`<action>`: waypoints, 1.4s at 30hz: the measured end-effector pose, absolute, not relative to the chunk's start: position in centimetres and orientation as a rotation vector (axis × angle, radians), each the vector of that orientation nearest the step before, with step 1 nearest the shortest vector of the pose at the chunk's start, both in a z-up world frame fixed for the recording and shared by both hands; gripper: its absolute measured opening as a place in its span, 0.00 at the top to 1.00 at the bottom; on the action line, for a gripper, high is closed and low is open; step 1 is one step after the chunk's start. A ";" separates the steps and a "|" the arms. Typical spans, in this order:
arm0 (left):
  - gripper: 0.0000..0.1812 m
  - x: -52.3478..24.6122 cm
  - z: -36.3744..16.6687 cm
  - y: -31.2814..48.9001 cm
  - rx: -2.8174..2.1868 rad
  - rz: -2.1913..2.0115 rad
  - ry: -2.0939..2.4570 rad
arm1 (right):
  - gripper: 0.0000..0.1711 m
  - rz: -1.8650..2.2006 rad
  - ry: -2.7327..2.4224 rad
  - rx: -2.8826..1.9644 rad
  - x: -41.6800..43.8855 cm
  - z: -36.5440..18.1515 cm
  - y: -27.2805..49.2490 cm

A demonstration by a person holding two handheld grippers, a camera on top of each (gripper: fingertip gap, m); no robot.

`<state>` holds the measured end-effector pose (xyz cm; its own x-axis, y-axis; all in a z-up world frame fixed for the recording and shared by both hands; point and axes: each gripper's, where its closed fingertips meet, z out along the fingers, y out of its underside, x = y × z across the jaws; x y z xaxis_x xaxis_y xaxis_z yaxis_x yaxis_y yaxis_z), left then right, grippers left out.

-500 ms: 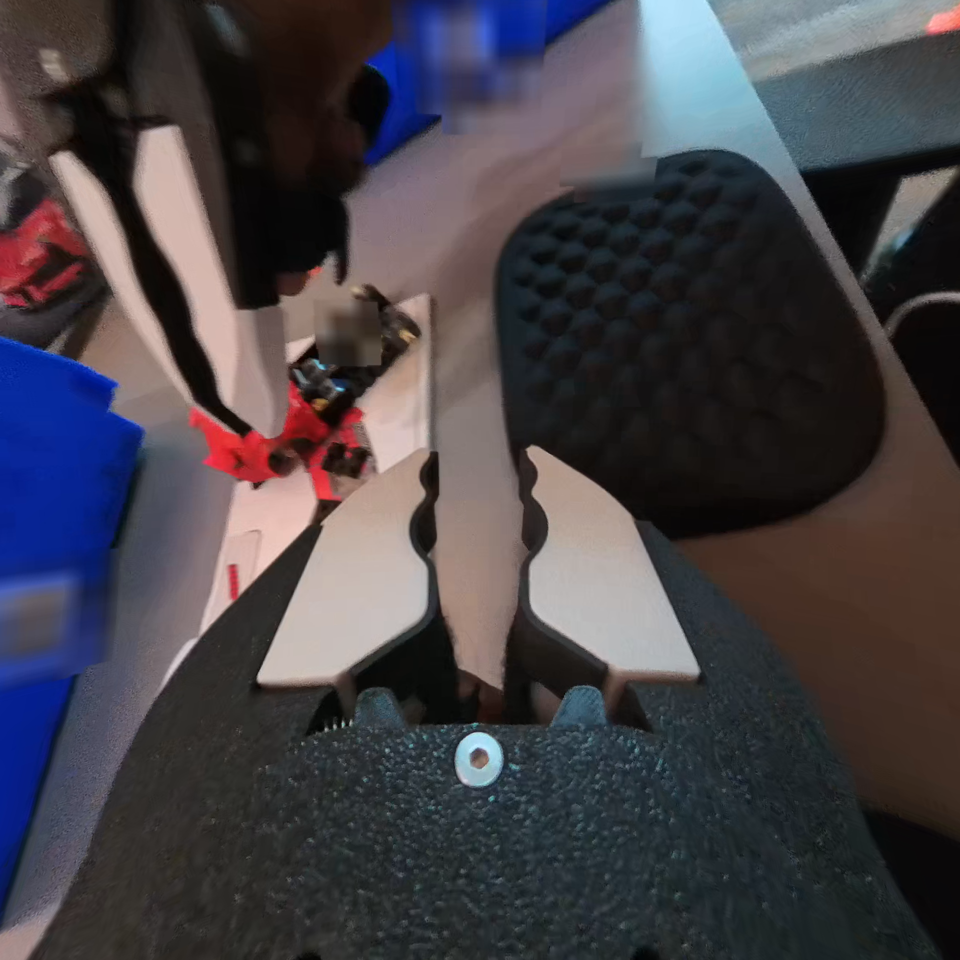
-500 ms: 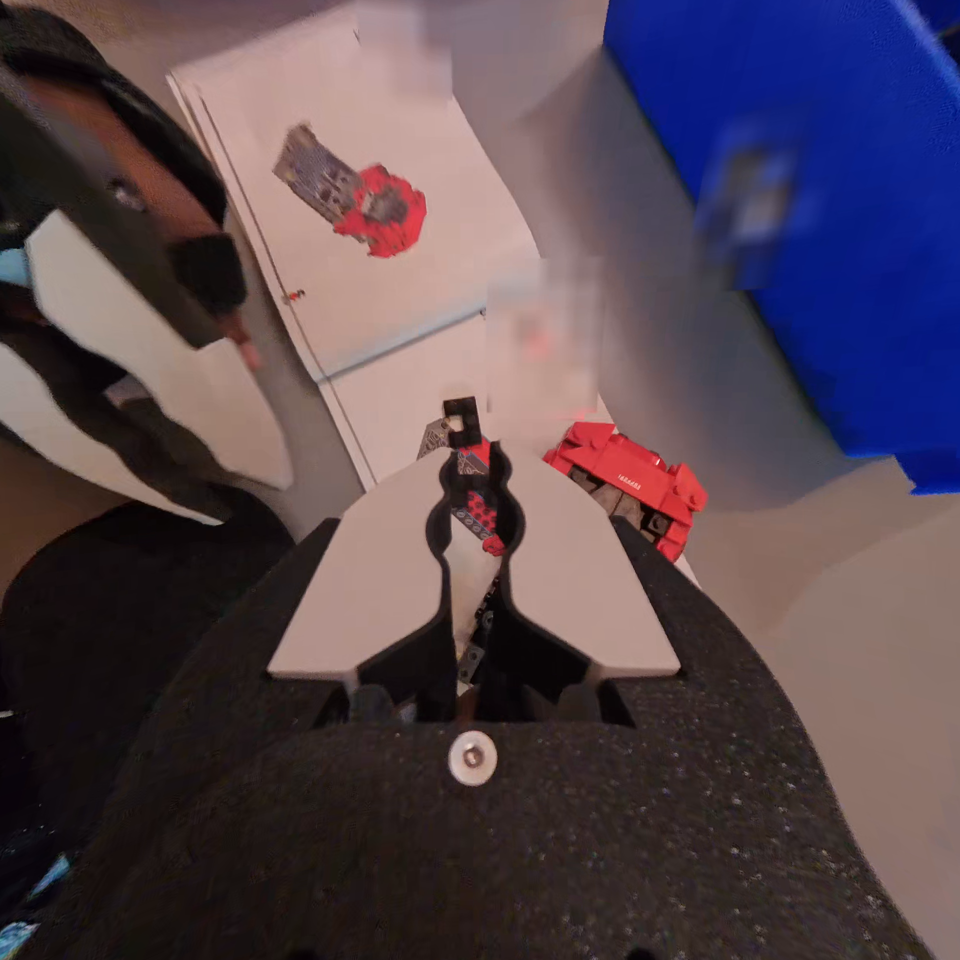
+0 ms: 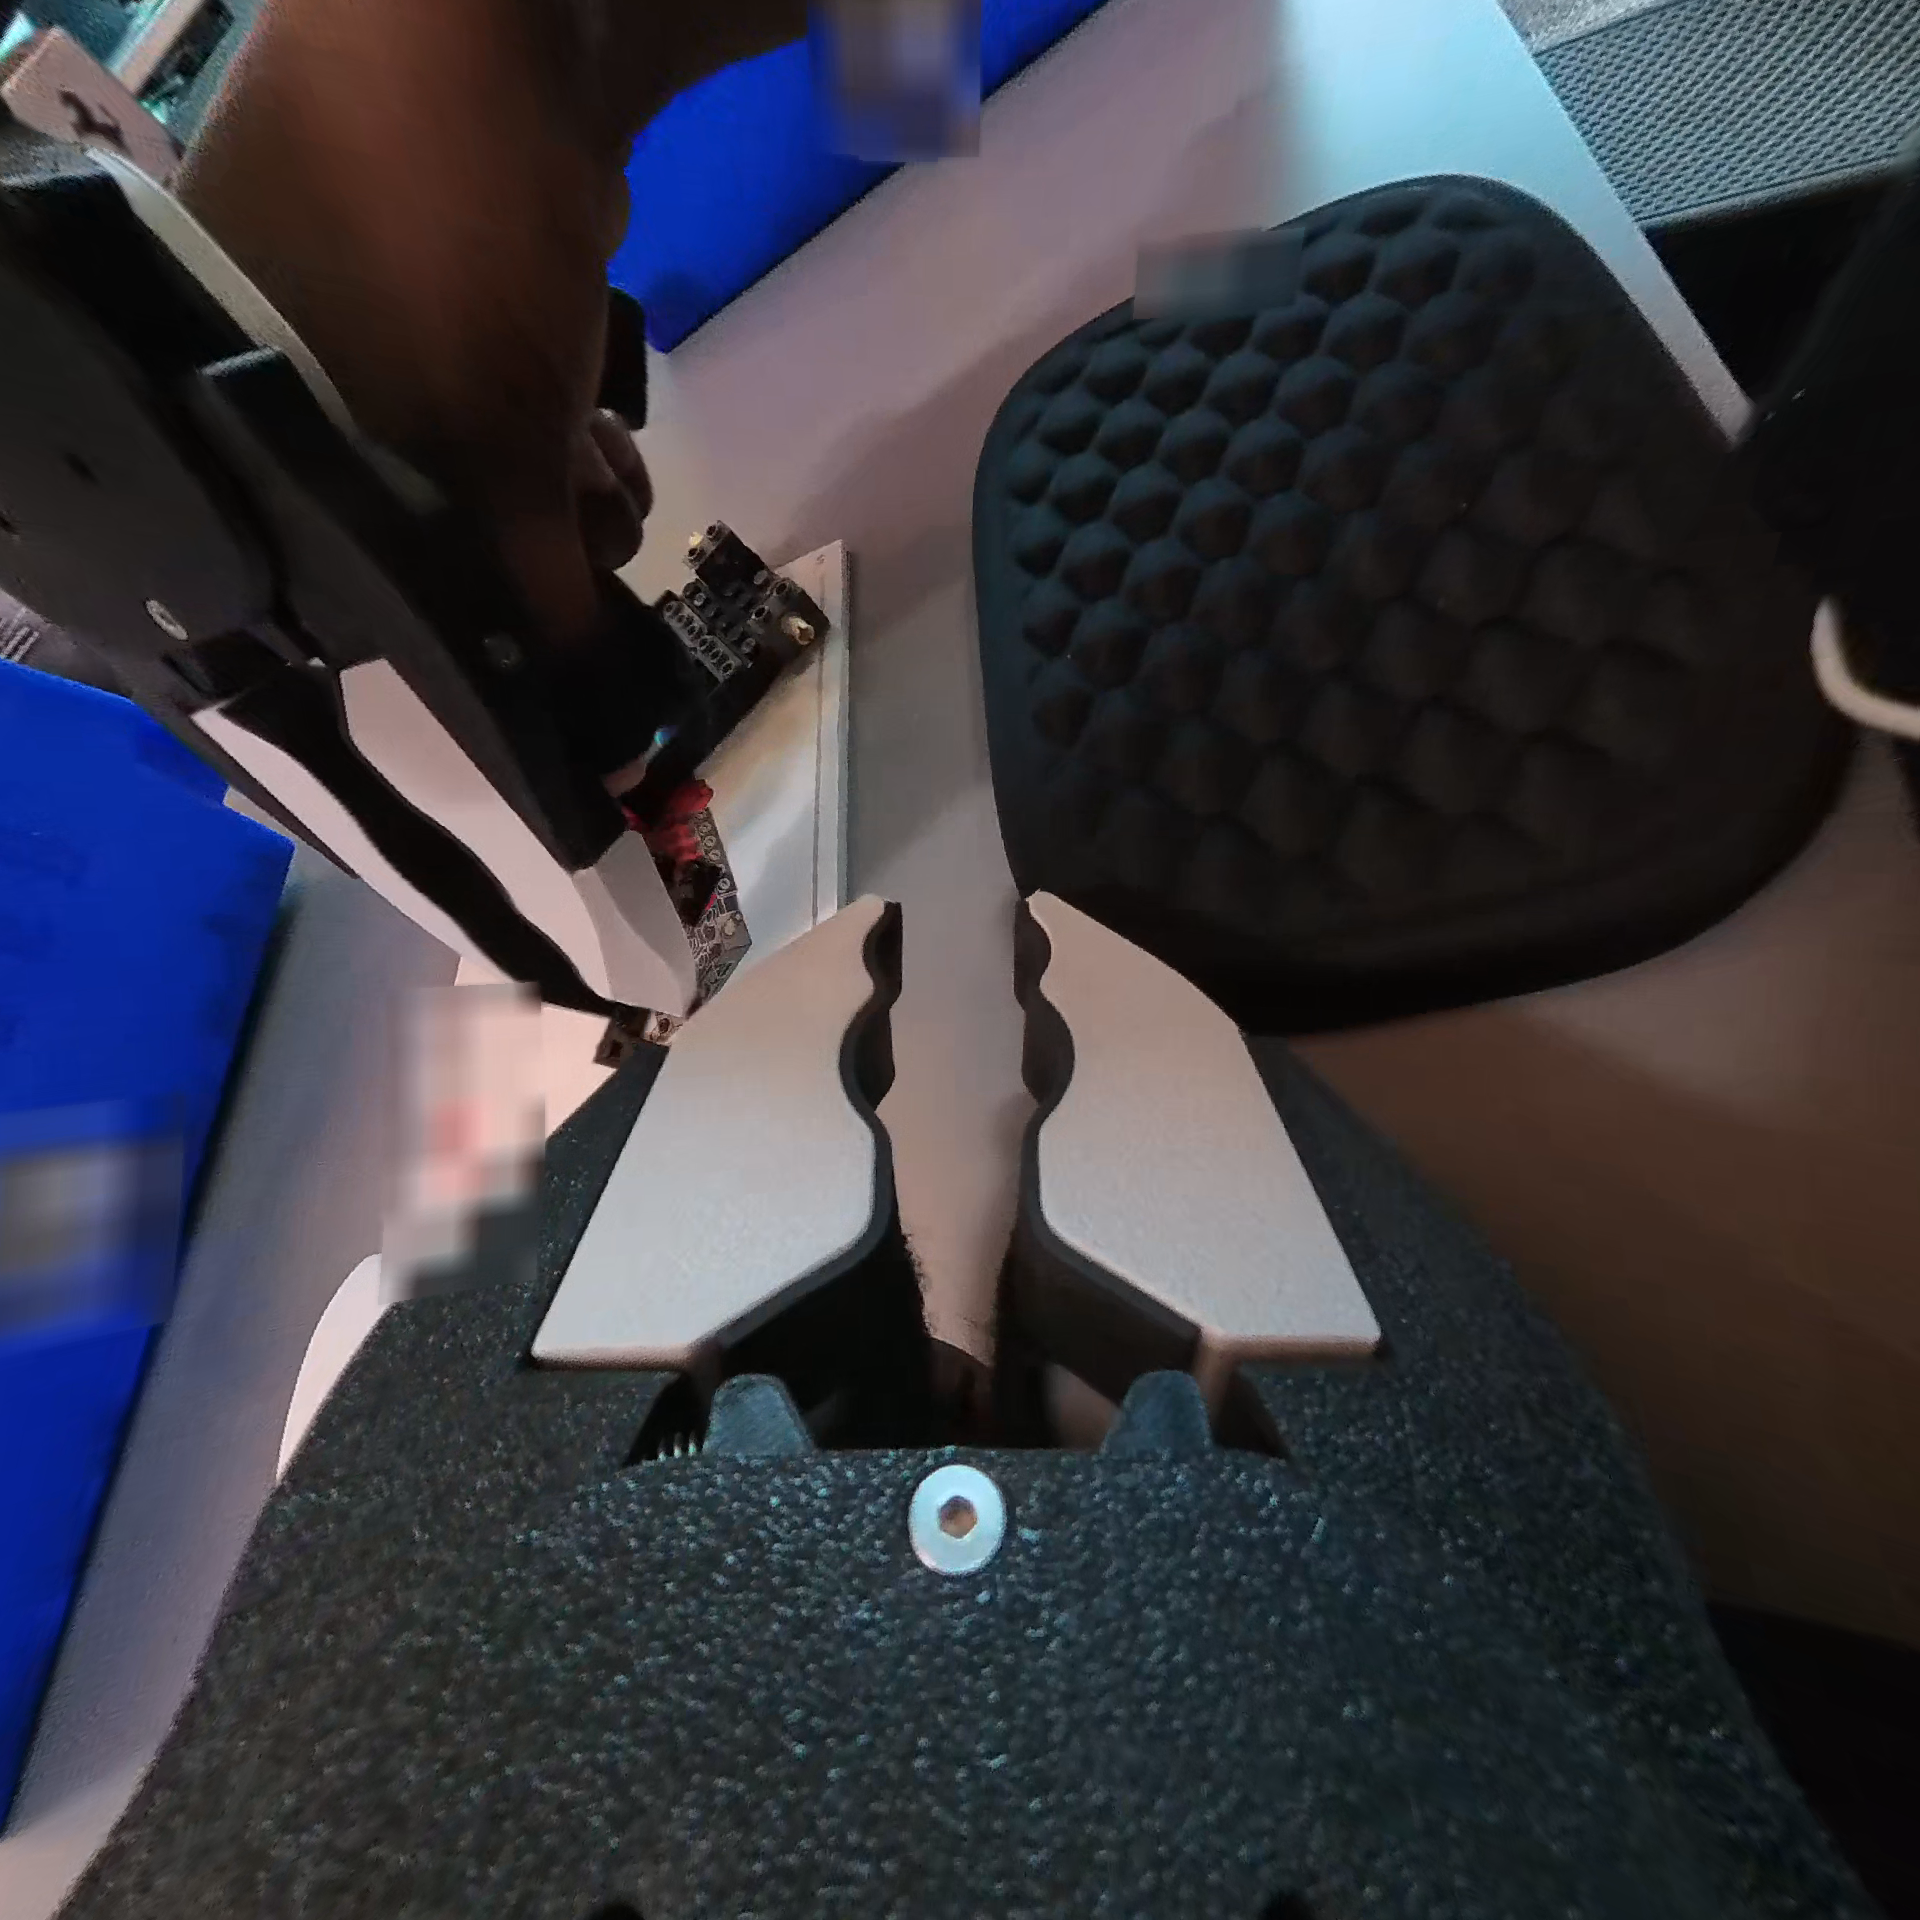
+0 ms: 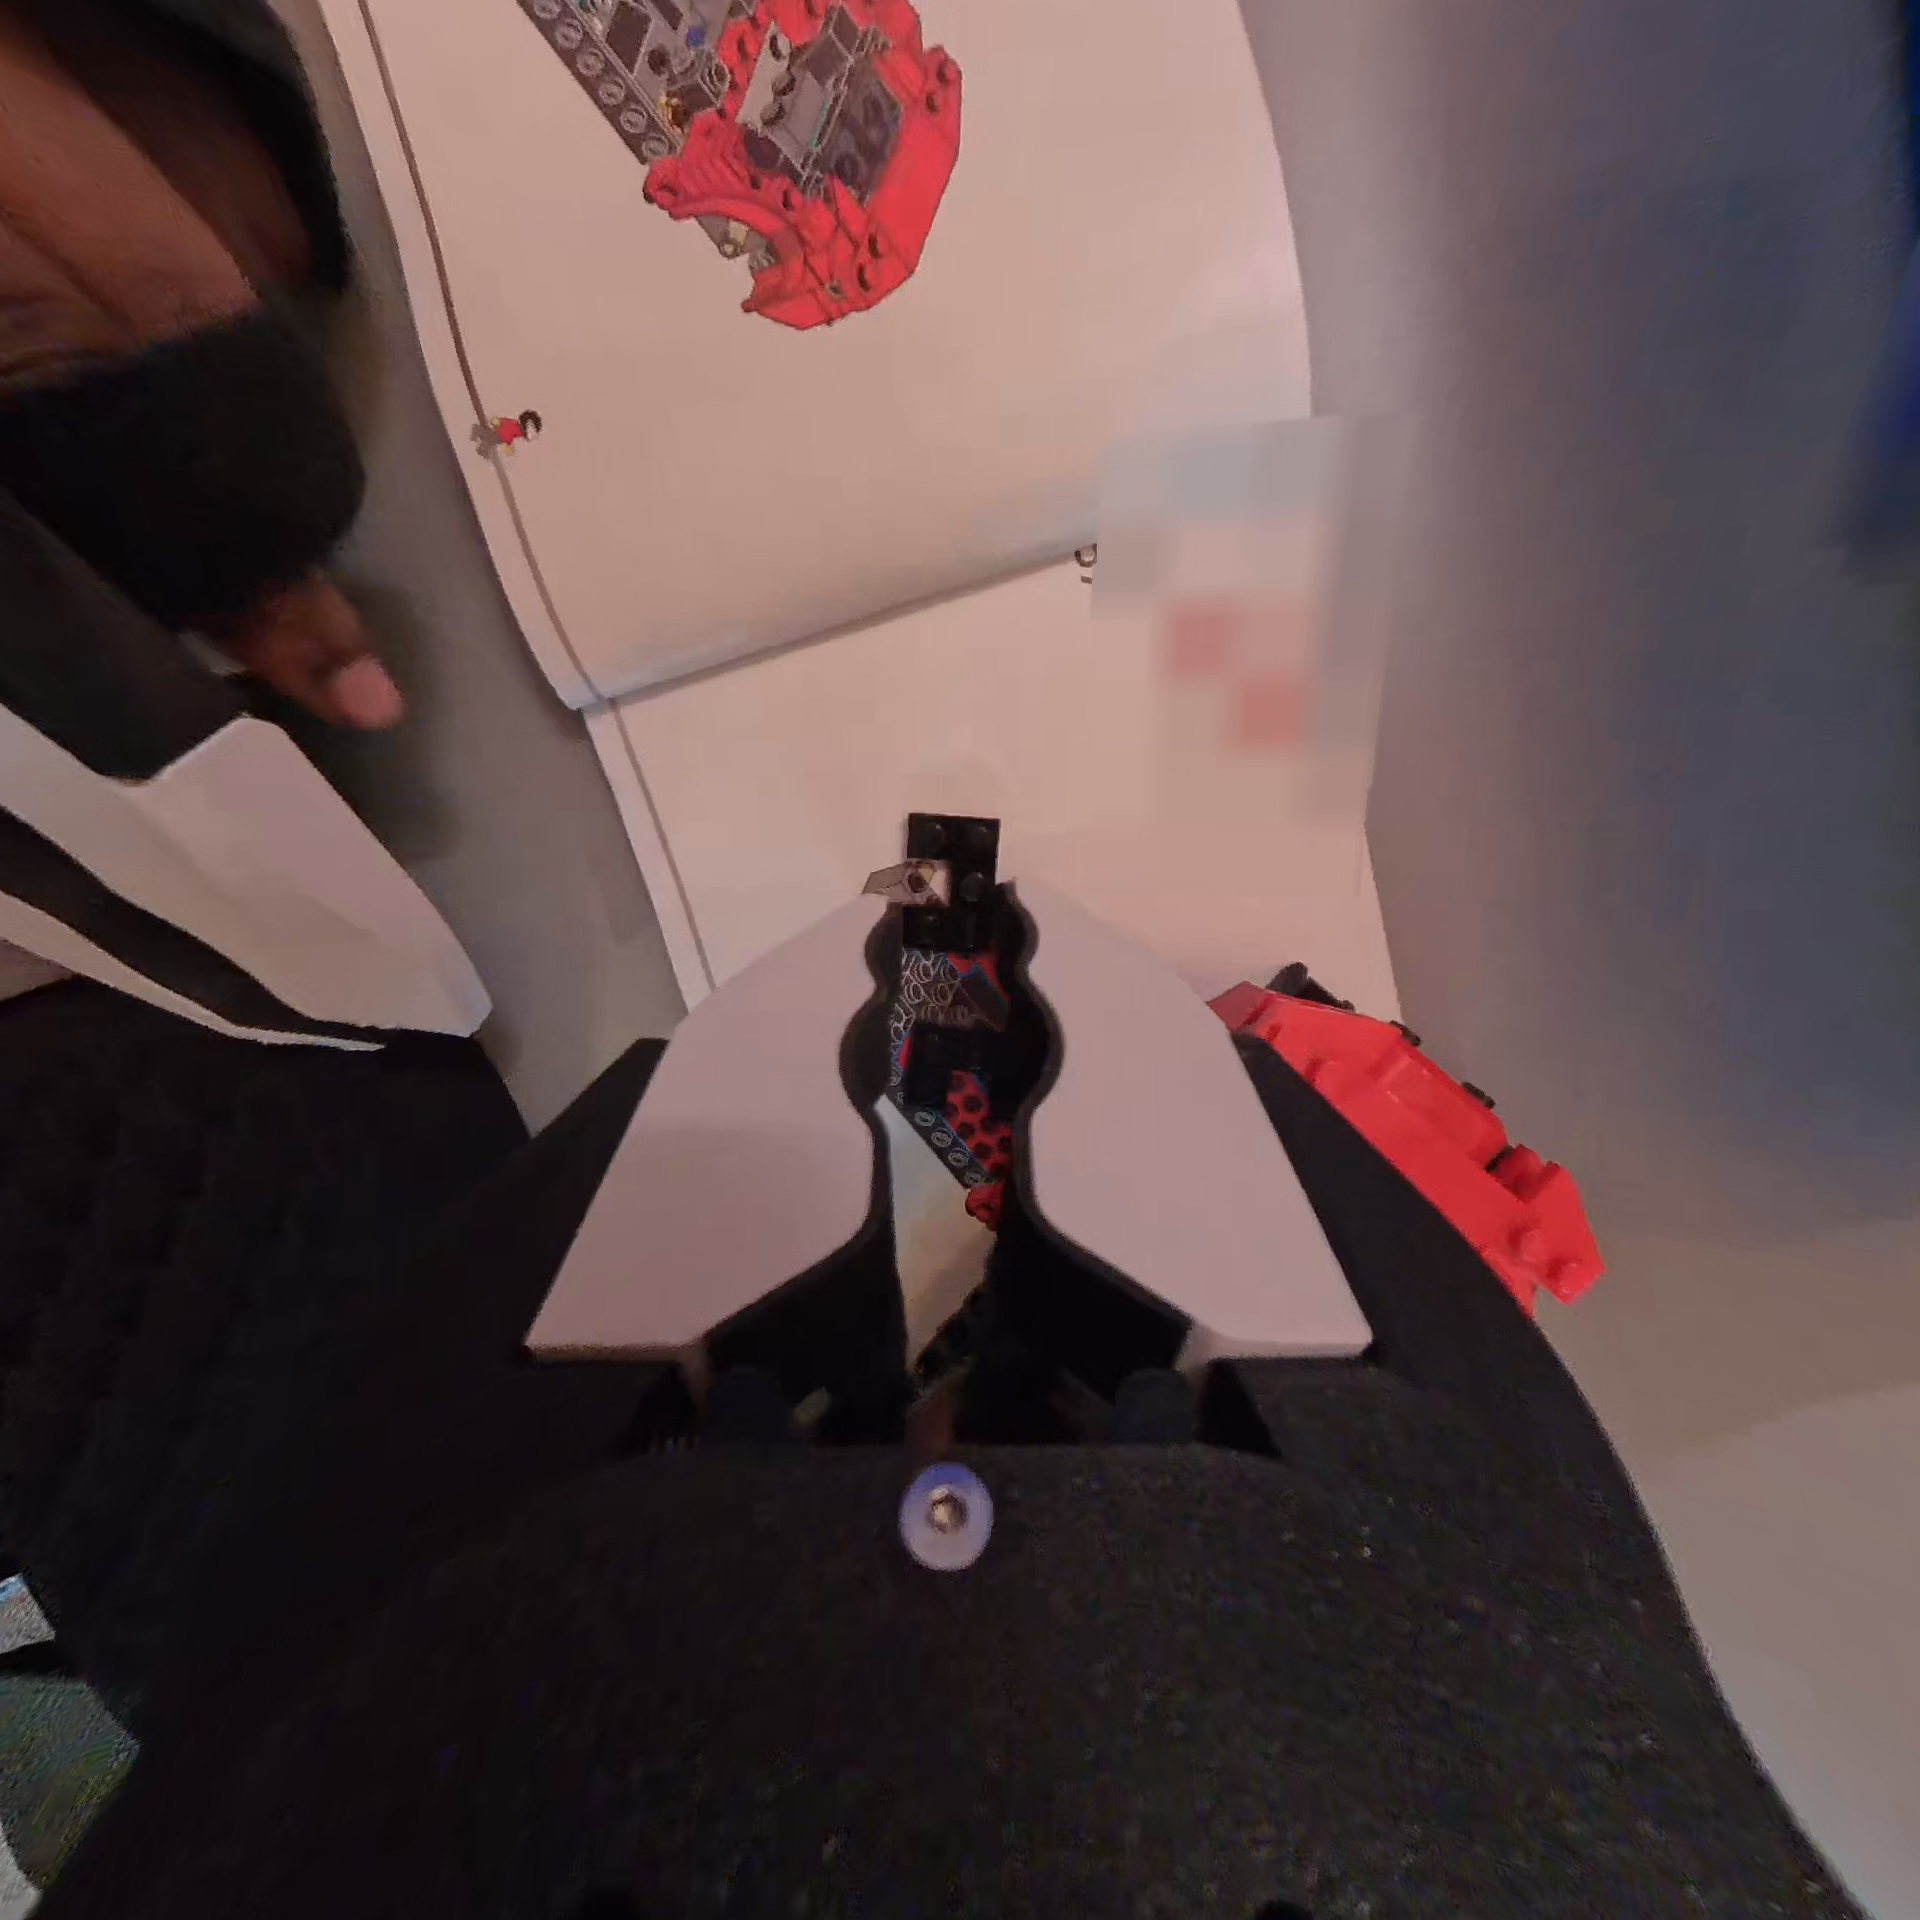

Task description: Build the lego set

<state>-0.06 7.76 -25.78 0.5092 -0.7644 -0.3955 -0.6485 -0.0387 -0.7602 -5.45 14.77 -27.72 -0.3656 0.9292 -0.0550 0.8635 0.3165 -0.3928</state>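
My right gripper (image 4: 943,899) is shut on a narrow black-and-red lego assembly (image 4: 951,1049) and holds it just over the open instruction booklet (image 4: 831,499). The assembly's black studded end sticks out past the fingertips. A red lego body piece (image 4: 1403,1122) lies on the booklet, right of the right finger. My left gripper (image 3: 956,914) is open and empty, its jaws a small gap apart, over the table beside the booklet (image 3: 826,727). In the left wrist view the right gripper (image 3: 623,997) and its assembly (image 3: 712,899) are close at the upper left.
A black dimpled cushion (image 3: 1382,623) lies to the right of the left gripper. Blue bins (image 3: 94,935) stand at the left and far back. The left gripper's white fingers (image 4: 239,883) and a hand (image 4: 332,665) show at the left of the right wrist view.
The right gripper has moved forward and down toward the booklet with the assembly still in it. The two grippers are now closer together. The left gripper's jaws look unchanged.
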 end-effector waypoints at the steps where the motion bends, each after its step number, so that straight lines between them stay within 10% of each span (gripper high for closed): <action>1: 0.89 -0.1 -25.8 7.7 -1.746 -0.145 1.195 | 0.90 0.541 -2.409 -1.645 -5.5 -27.7 14.8; 42: 0.92 -0.1 -26.0 7.7 -1.750 -0.122 1.216 | 0.91 0.378 -2.508 -1.629 -5.4 -27.7 14.6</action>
